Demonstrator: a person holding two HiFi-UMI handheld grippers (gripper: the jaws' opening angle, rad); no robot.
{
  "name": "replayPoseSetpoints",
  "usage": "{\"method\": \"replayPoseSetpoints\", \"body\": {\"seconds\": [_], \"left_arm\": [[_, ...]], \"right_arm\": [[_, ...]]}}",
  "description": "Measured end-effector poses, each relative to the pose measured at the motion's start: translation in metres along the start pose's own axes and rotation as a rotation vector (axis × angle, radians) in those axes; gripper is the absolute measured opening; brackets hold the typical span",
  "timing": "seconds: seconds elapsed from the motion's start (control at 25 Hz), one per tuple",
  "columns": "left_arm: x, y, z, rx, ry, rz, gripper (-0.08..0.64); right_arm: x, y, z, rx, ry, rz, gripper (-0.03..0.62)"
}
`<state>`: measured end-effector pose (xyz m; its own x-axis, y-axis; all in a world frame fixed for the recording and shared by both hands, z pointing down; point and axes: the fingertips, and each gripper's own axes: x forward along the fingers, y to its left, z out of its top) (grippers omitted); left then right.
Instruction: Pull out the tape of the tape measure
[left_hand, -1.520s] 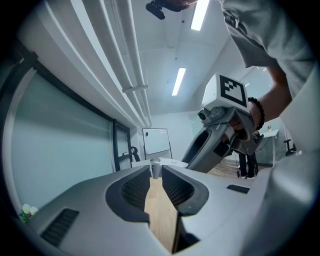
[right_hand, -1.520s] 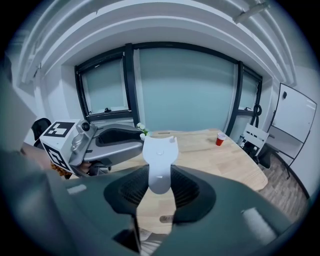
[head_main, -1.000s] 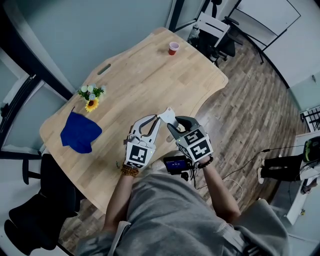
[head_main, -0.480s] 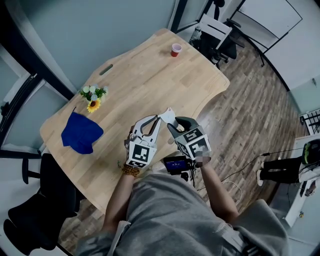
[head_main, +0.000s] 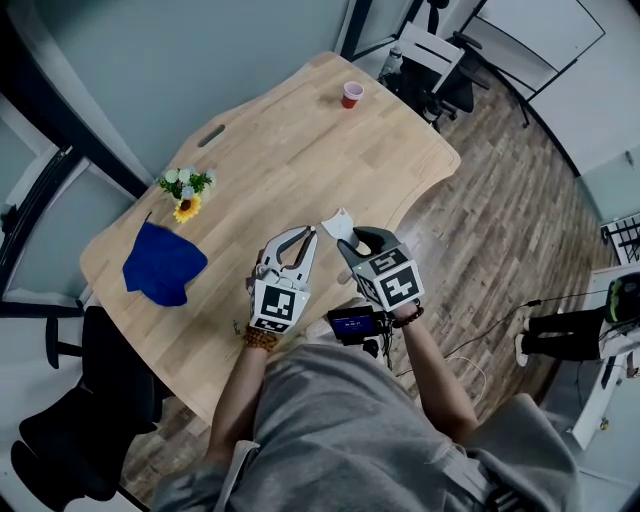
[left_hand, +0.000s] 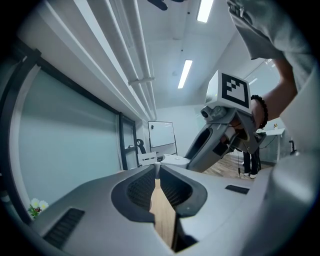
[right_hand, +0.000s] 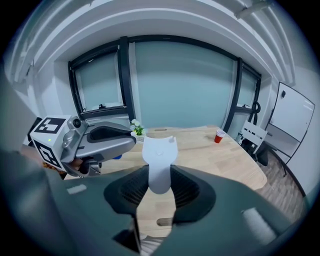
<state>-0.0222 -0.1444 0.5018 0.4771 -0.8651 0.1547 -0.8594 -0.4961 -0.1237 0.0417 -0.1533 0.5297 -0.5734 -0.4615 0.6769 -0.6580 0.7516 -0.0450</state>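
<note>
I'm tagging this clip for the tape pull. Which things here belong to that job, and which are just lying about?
Part of the job:
- white tape measure, clamped in the right gripper
- left gripper, jaws together, close beside it

Just lying about on the table:
- red cup
- flowers
- blue cloth

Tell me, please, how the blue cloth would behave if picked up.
The blue cloth lies crumpled with folds, so it probably hangs limp. It looks thin, so likely light. On the wooden table a push would probably bunch it.
</note>
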Motion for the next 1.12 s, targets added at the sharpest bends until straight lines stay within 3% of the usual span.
{"method": "replayPoseSetpoints", "body": {"seconds": [1.12], "left_arm": [[-0.005, 0.000, -0.013, 0.002, 0.040, 0.027, 0.038]], "right_arm": [[-0.005, -0.022, -0.022, 0.042, 0.017, -0.050, 0.143]]}}
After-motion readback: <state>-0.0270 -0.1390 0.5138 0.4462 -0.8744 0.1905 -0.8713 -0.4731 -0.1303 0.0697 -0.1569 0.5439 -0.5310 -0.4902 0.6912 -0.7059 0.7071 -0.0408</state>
